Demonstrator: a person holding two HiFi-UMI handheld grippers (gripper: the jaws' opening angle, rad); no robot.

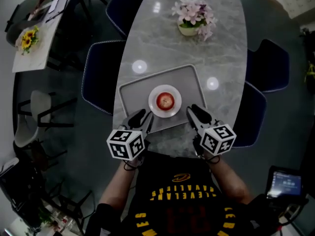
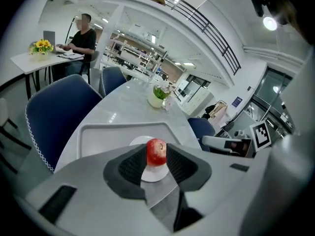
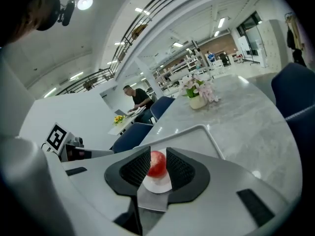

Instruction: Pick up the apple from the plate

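Note:
A red apple (image 1: 165,101) sits upright on a small white plate (image 1: 153,106) in the middle of a grey tray (image 1: 133,90) on the marble table. My left gripper (image 1: 142,118) hovers at the tray's near edge, left of the plate, jaws open and empty. To the plate's right my right gripper (image 1: 197,113) is also open and empty. In the left gripper view the apple (image 2: 156,152) shows beyond the gap between the dark pads (image 2: 130,167), apart from them. The right gripper view frames the apple (image 3: 157,163) and plate (image 3: 158,186) the same way.
A pot of pink flowers (image 1: 193,16) stands at the table's far end. Dark blue chairs (image 1: 98,75) (image 1: 268,65) flank the table. A side table with yellow flowers (image 1: 27,38) is at far left, where a person (image 2: 81,38) sits.

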